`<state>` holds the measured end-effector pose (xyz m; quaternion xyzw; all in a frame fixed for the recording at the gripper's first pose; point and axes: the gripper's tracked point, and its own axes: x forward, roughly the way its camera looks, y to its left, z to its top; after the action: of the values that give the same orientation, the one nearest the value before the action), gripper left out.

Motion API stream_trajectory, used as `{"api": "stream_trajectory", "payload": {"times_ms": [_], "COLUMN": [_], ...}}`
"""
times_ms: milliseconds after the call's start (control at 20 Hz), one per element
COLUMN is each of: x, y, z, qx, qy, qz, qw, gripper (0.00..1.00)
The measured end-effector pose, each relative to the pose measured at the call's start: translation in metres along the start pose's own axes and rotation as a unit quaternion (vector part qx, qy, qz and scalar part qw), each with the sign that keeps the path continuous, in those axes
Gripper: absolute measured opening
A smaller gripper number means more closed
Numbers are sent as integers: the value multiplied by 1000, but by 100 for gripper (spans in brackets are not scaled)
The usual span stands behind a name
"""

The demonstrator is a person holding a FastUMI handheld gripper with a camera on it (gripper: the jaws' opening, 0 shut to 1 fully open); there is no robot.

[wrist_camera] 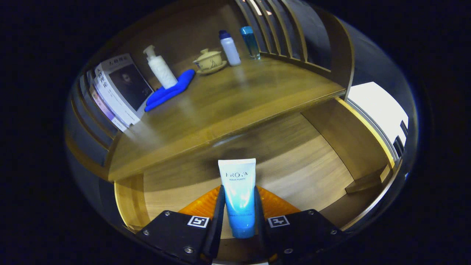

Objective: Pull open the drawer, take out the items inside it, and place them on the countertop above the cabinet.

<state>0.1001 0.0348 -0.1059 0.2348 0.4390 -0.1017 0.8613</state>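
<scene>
Blue-white tube (238,198) clamped in hand-held gripper (238,206) above open drawer (312,173), wooden countertop (235,106) beyond

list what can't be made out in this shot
- Gripper view: the tube, pinched between both fingers of the hand-held gripper, hides the drawer floor behind it; whether more items remain there cannot be told.
- Front part of the drawer: covered by the gripper body.
- Stack of books on the countertop: its far side is cut off by the side slats.
- Contents of the lidded cup: hidden by its lid.
</scene>
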Motion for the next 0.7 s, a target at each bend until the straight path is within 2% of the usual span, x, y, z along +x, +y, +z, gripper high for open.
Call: {"api": "stream_trajectory", "payload": {"times_ms": [300, 700], "x": [-35, -82], "y": [6, 16], "z": [18, 71], "qx": [24, 22], "qy": [-40, -124], "qz": [10, 21], "qw": [999, 992], "gripper": [44, 43]}}
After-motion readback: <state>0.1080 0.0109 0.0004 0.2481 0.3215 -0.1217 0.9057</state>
